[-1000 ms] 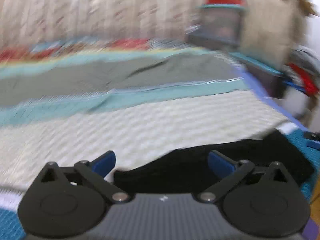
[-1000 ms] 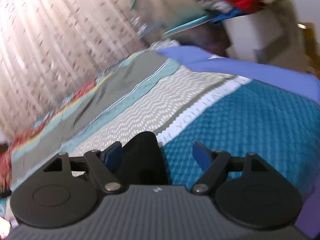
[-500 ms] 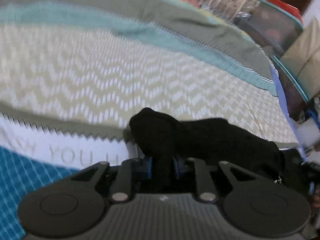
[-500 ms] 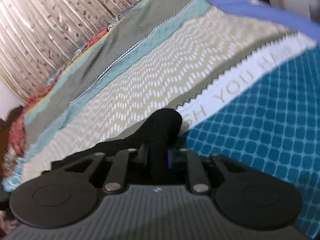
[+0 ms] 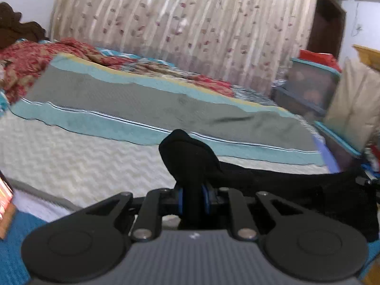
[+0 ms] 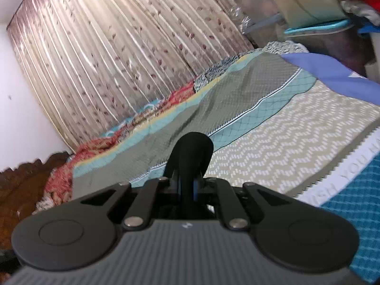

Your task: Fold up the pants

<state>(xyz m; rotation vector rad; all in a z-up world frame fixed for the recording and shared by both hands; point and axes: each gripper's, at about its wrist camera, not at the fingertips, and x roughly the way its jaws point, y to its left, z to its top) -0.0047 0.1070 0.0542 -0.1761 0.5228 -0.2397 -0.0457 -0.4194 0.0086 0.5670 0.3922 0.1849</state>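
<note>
Patterned bedspread (image 5: 78,166) under both grippers: left gripper (image 5: 193,198) and right gripper (image 6: 187,185) each have jaws clamped on the black pants (image 5: 273,182) — lifted, mid-fold. Next, probably carry both corners across together, keeping the cloth taut.

Soft daylight through curtains (image 6: 114,54); blurred fisheye edges.

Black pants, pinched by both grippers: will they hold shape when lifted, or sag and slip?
Probably floppy: the black pants bulge over the left gripper and trail limply rightward. Likely light: a thin fold stands above the right gripper. Slipping seems unlikely, since both jaws are closed tight on bunched cloth.
</note>
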